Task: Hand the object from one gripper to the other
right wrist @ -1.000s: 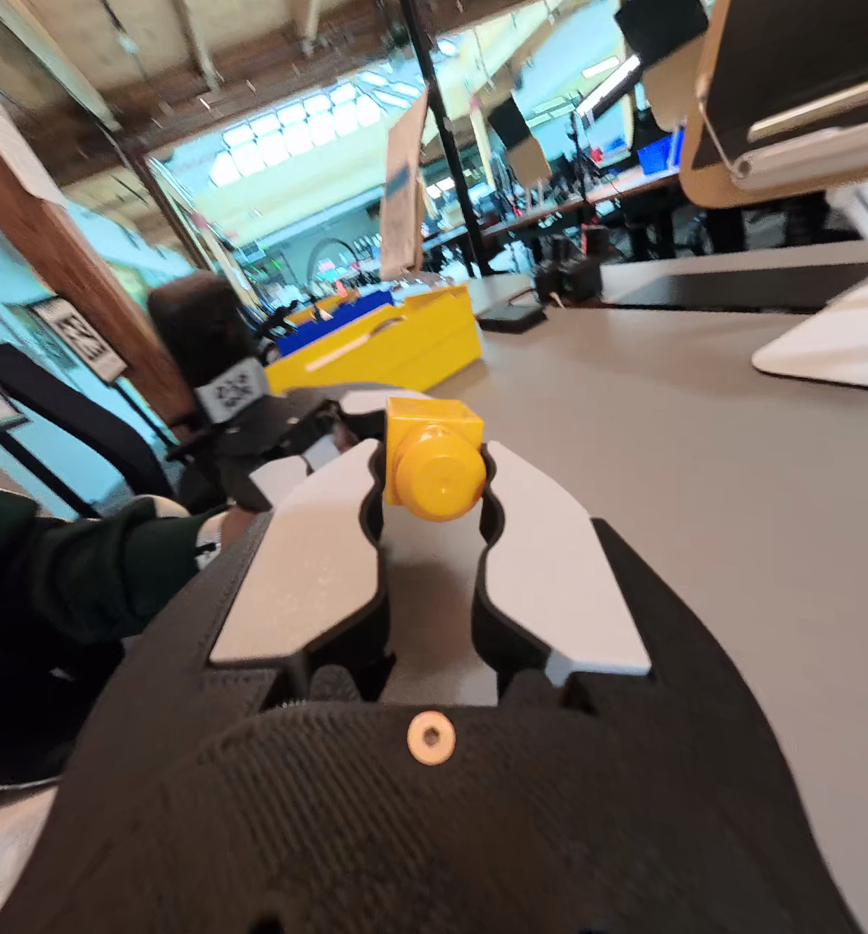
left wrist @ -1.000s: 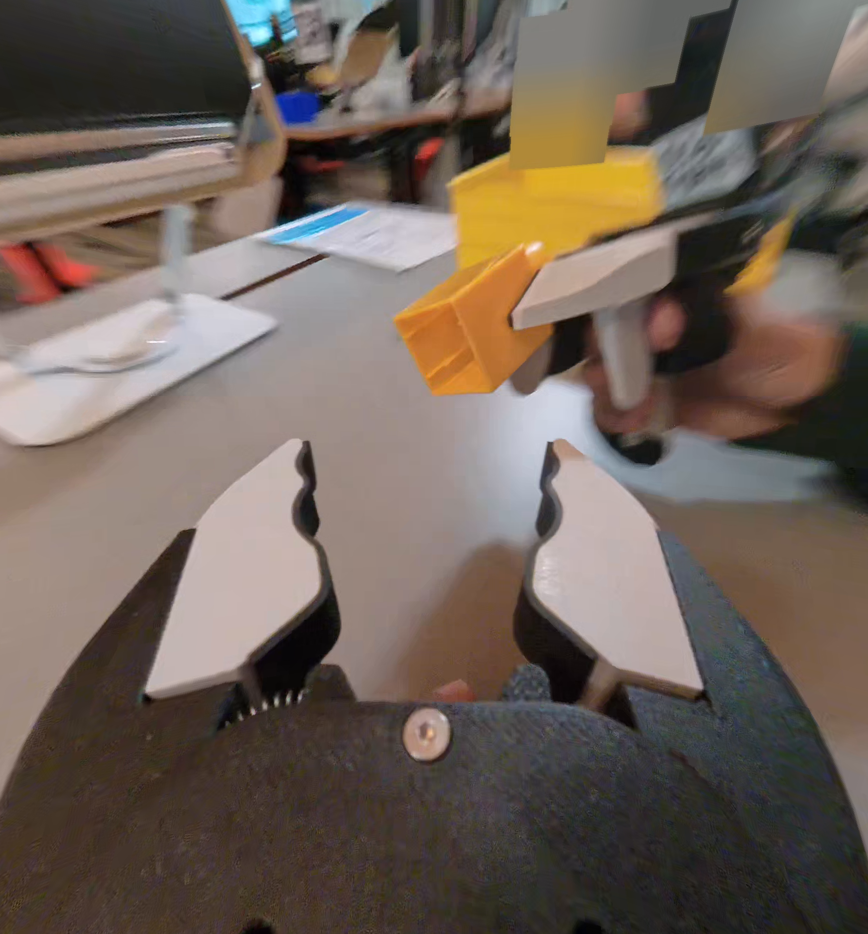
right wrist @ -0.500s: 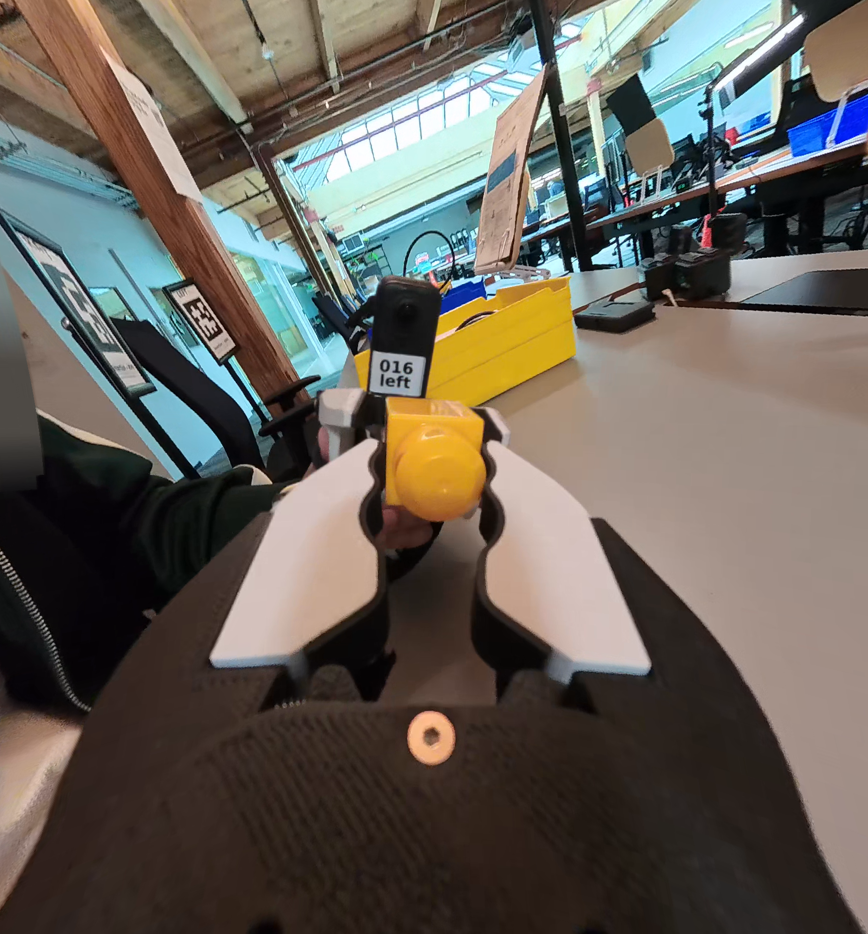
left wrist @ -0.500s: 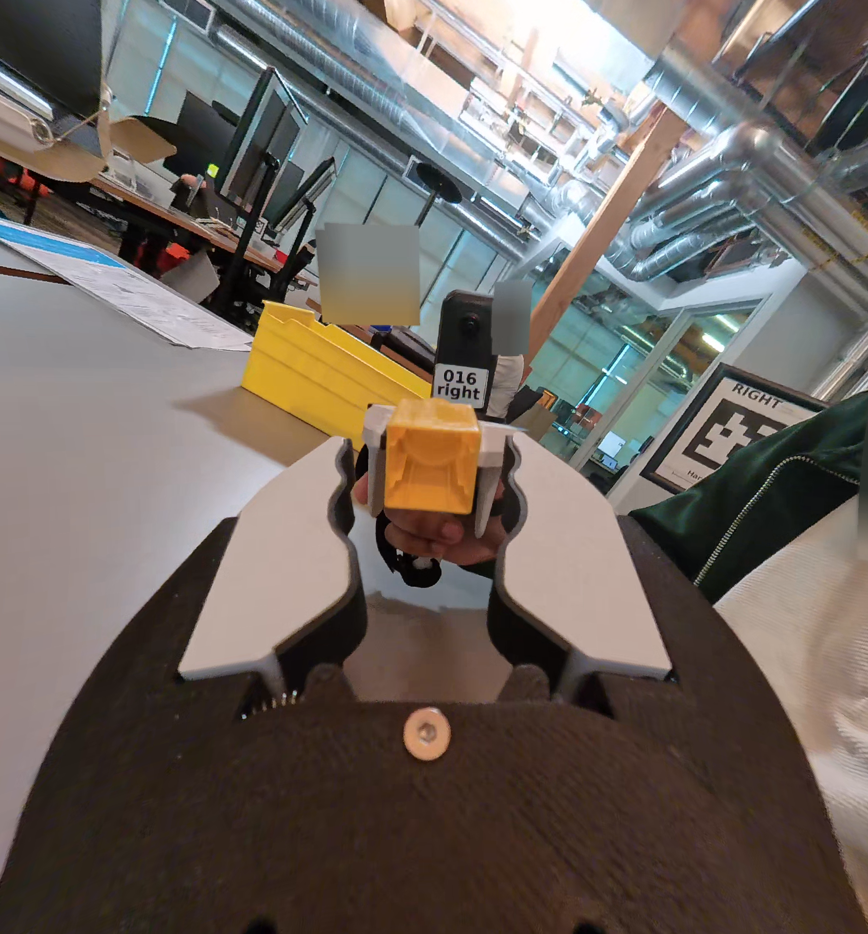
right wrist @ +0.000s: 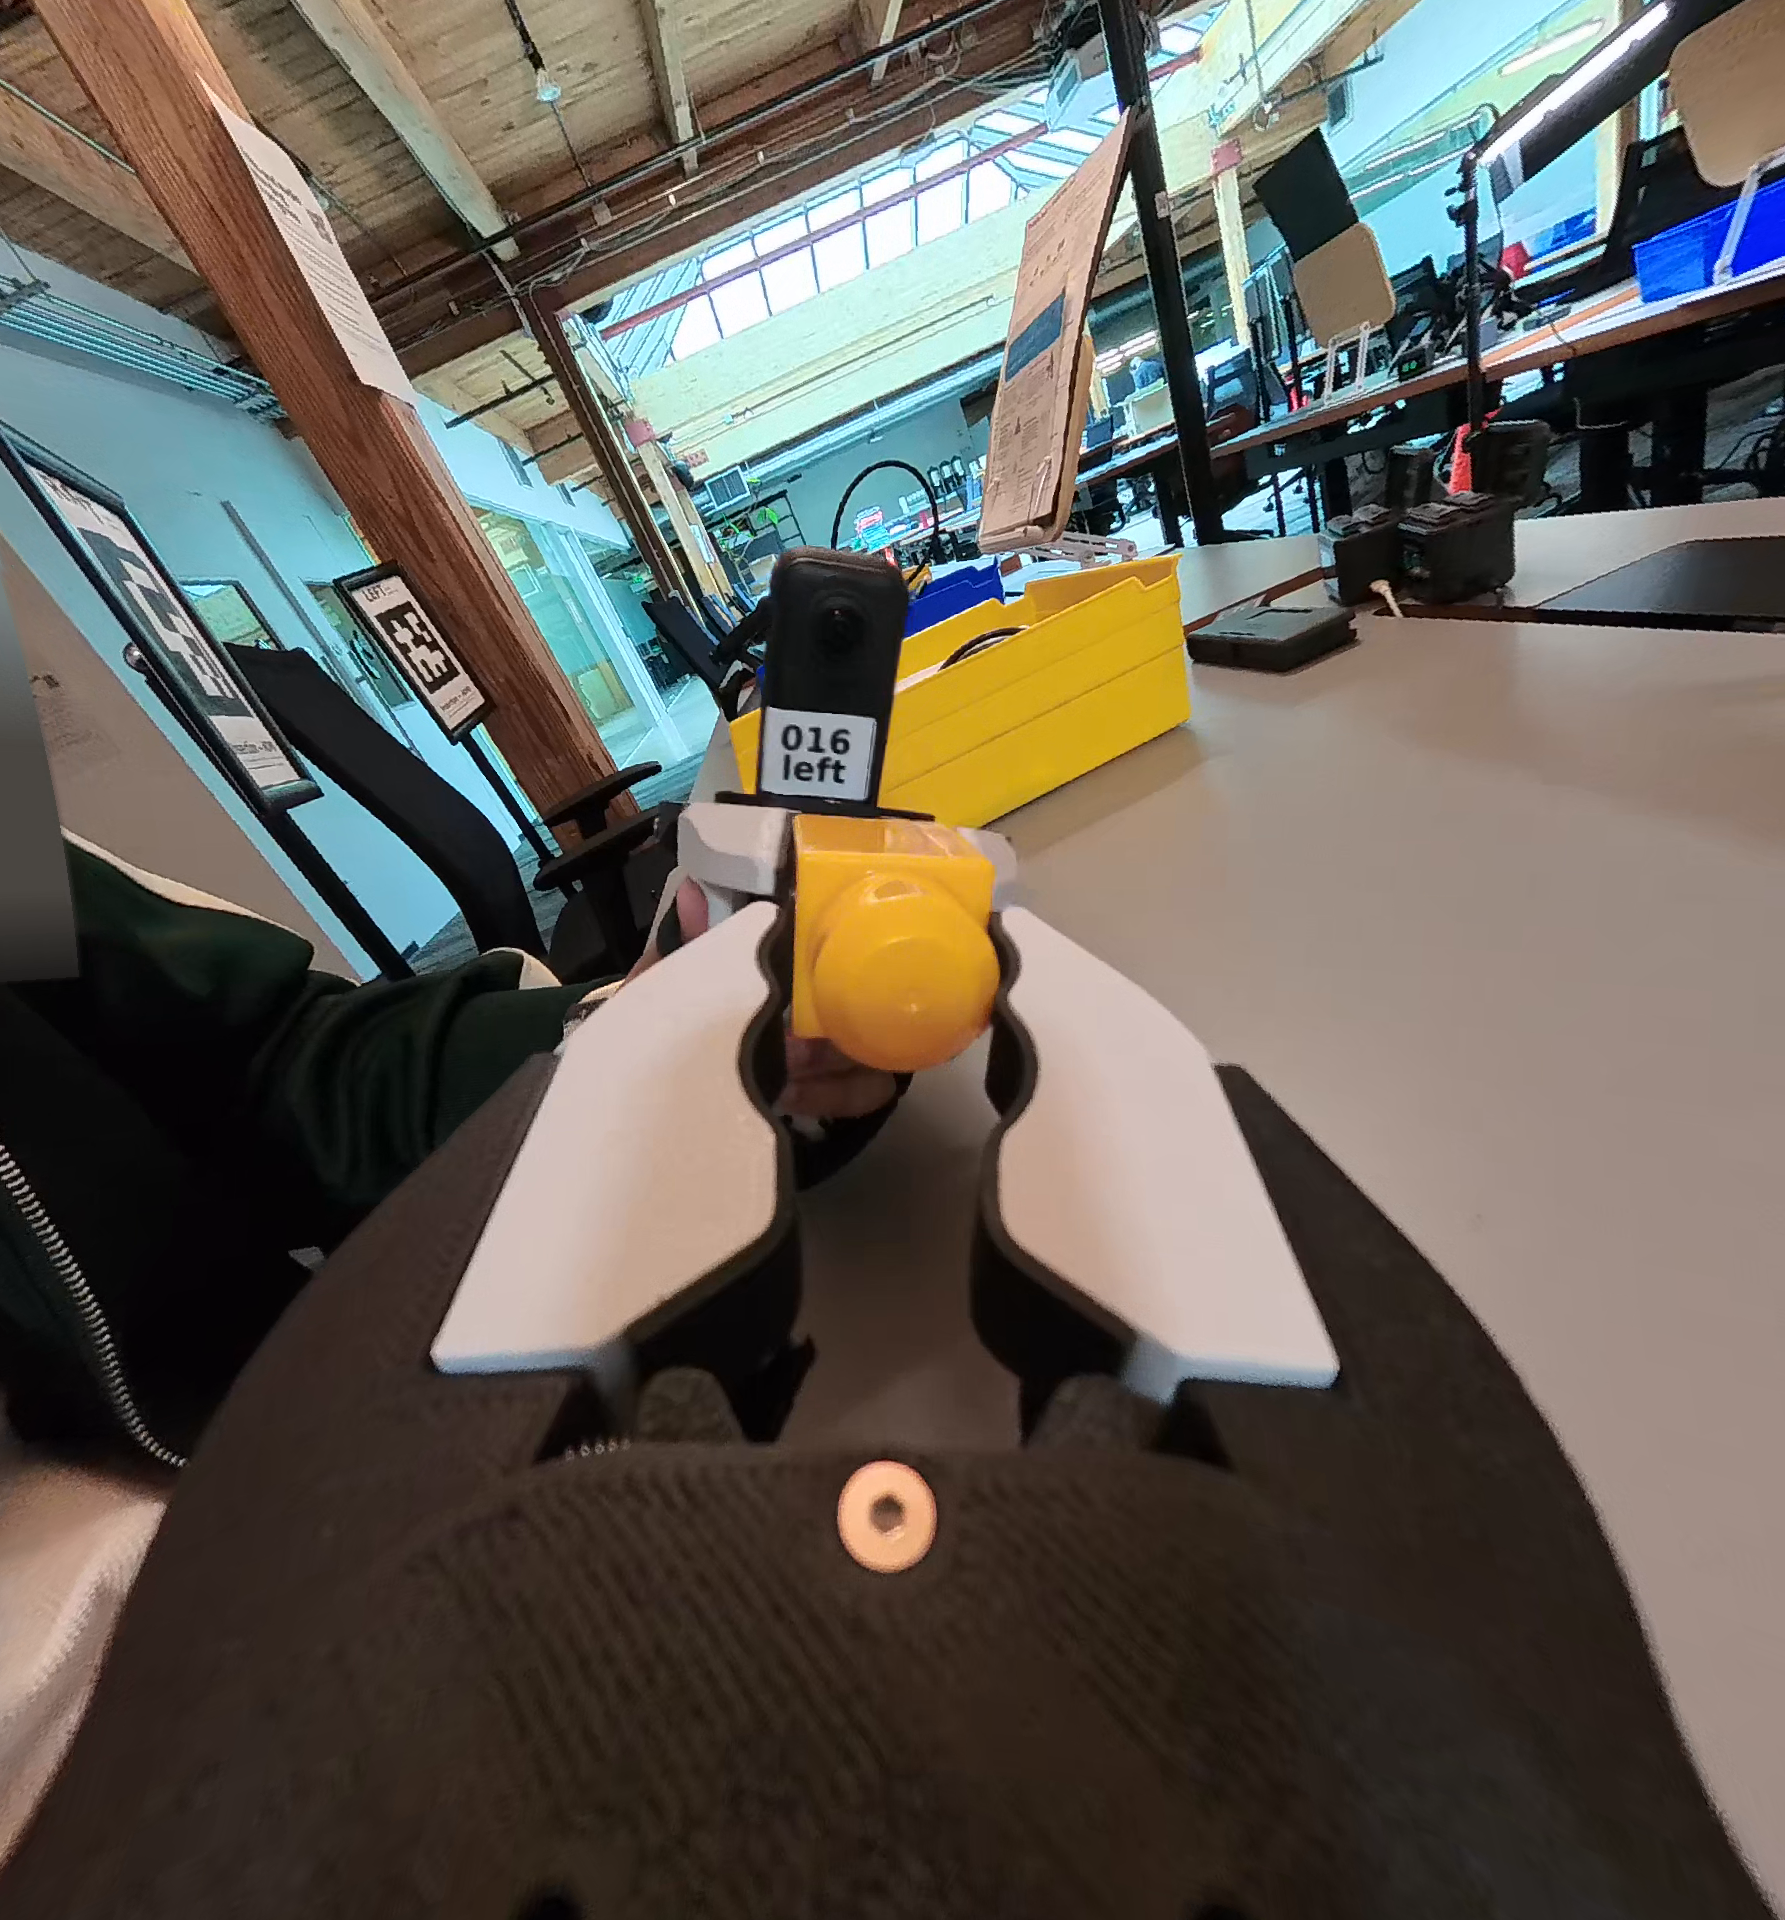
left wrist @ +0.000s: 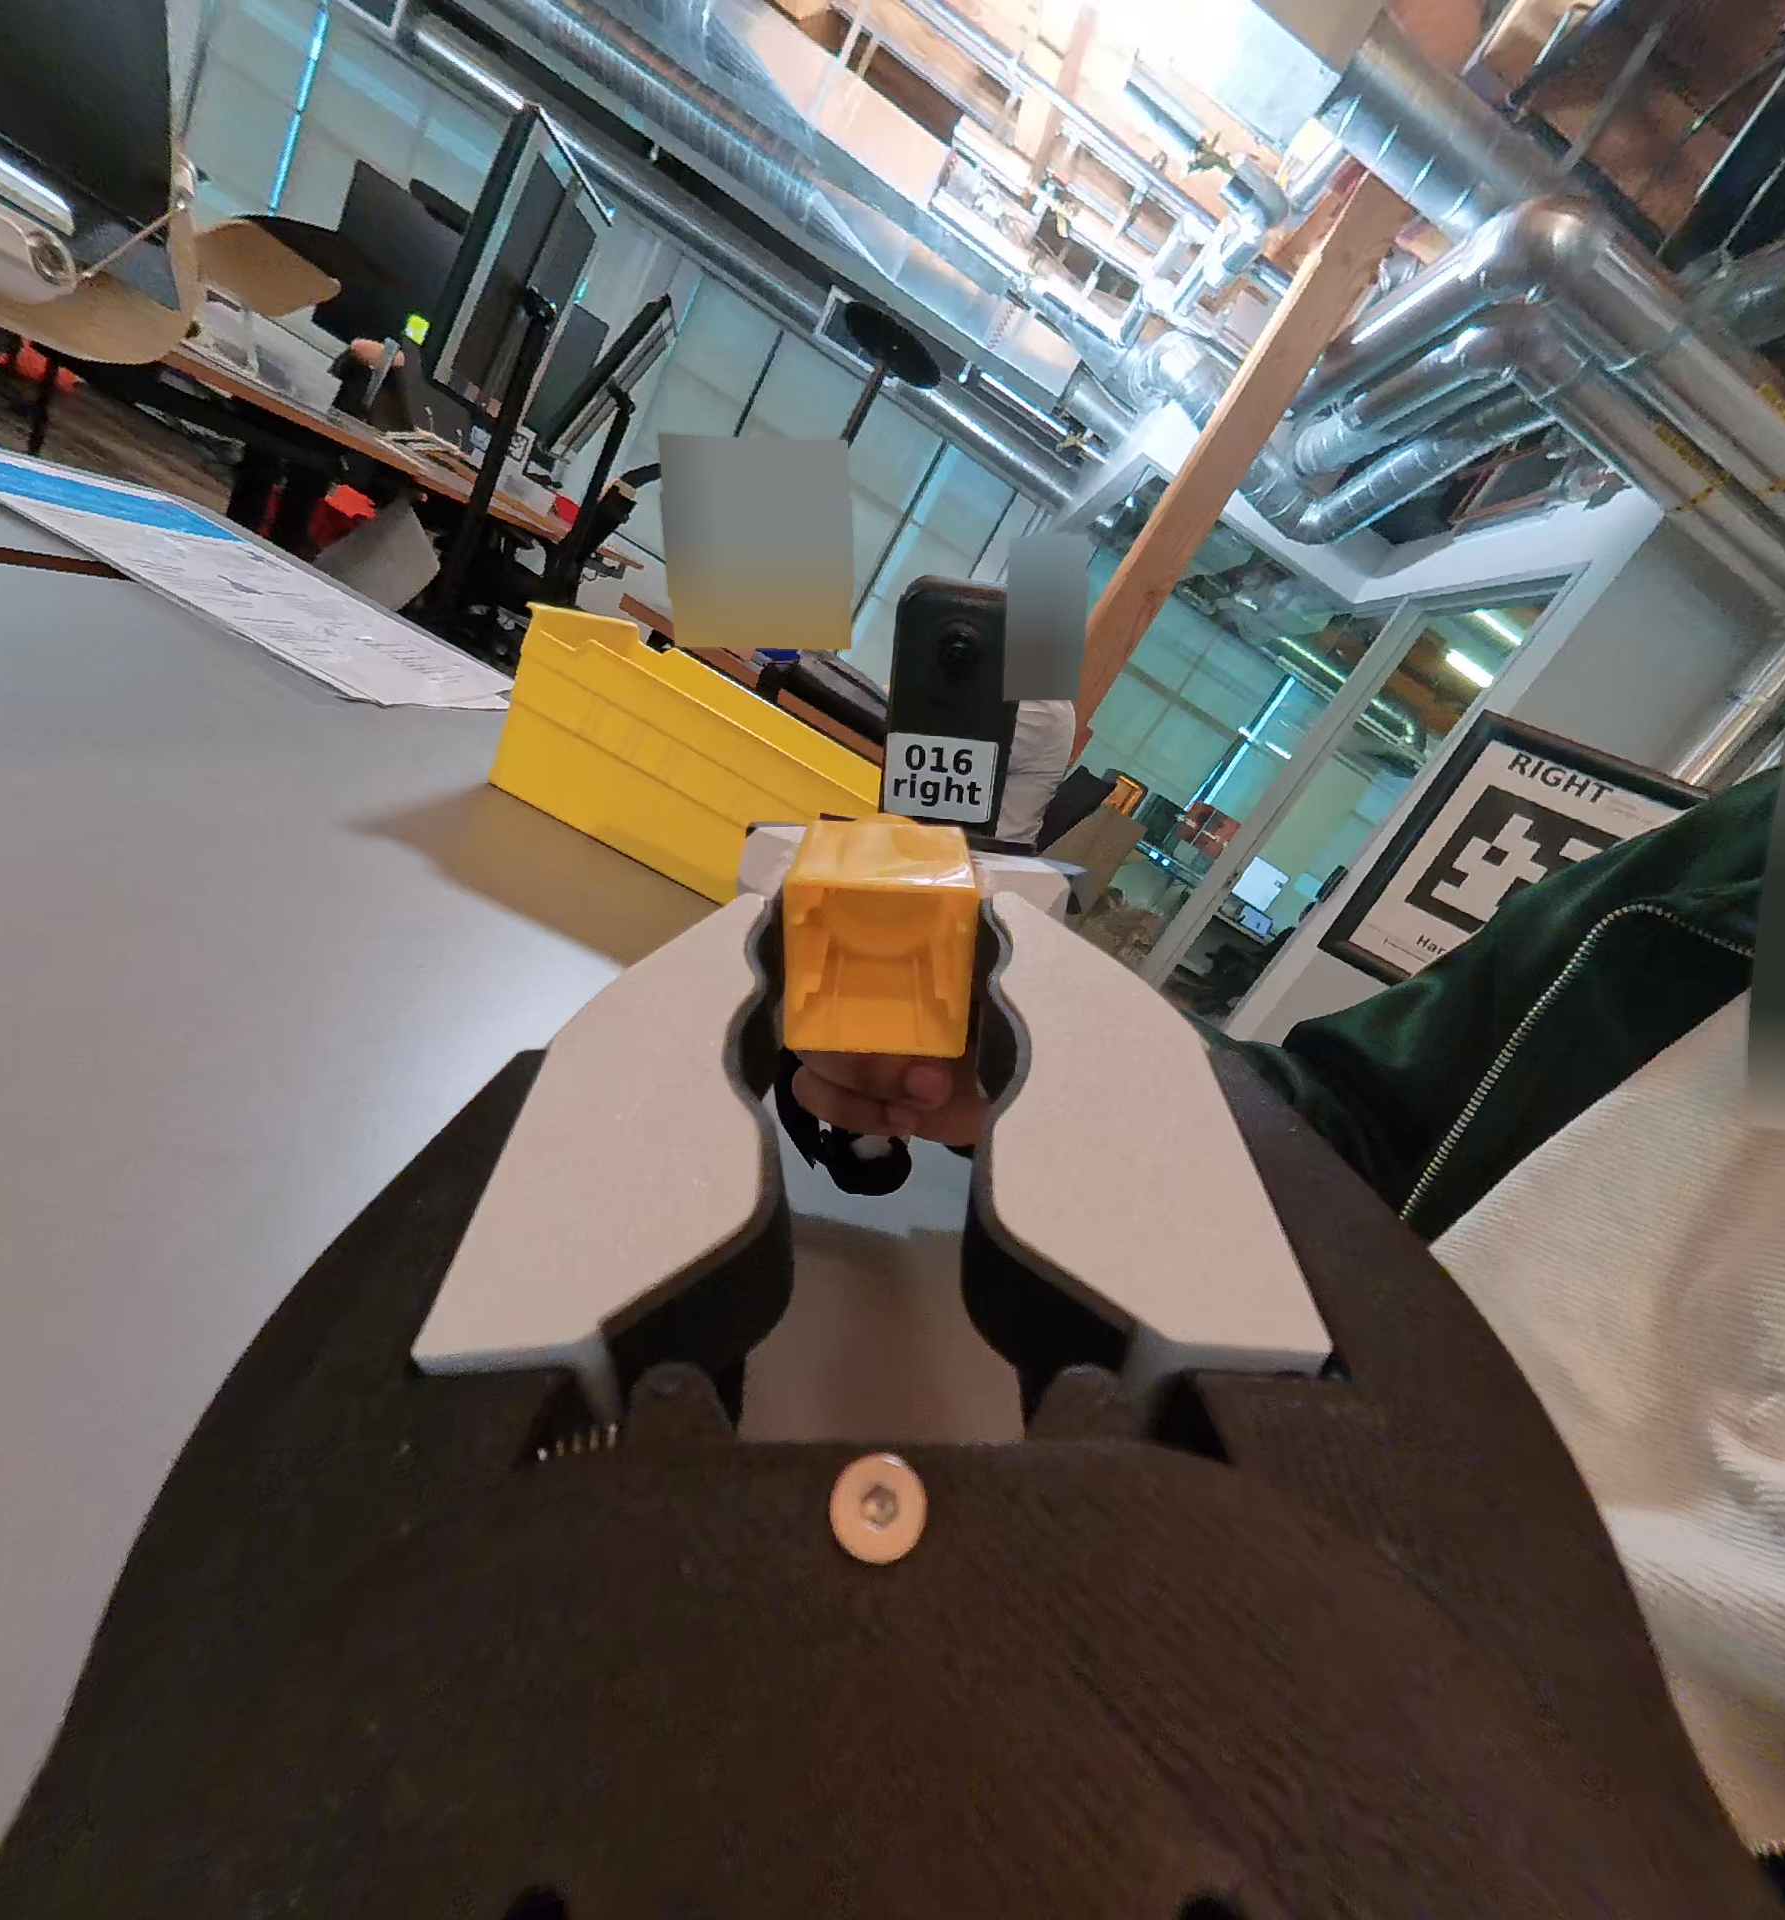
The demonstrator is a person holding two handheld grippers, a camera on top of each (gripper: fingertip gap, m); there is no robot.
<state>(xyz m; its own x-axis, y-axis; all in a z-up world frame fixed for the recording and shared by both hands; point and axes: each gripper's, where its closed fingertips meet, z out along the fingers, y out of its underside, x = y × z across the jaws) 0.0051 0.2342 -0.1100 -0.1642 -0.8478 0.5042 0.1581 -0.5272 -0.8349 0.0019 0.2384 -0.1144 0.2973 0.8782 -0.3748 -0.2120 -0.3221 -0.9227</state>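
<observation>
A yellow toy block [left wrist: 875,966] hangs in the air above the grey table [left wrist: 192,987], held between both grippers, which face each other. My left gripper [left wrist: 872,935] is shut on the block's hollow end, with both fingertips pressed on its sides. My right gripper [right wrist: 888,935] is shut on the same block [right wrist: 893,956] at the end with the round stud. The right gripper's grey fingers [left wrist: 1035,883] show just behind the block in the left wrist view. The left gripper's fingers [right wrist: 732,852] show behind it in the right wrist view.
A yellow bin [left wrist: 639,758] stands on the table beyond the grippers and also shows in the right wrist view [right wrist: 1033,686]. Printed sheets [left wrist: 244,603] lie at the far left. Black devices [right wrist: 1418,540] sit at the back. A person's green sleeve [left wrist: 1490,1029] is close by. Left and right tips are no more than a few centimetres apart.
The two grippers swung to face each other. My left gripper moved onto the block and closed its fingers on it. My right gripper has kept its hold.
</observation>
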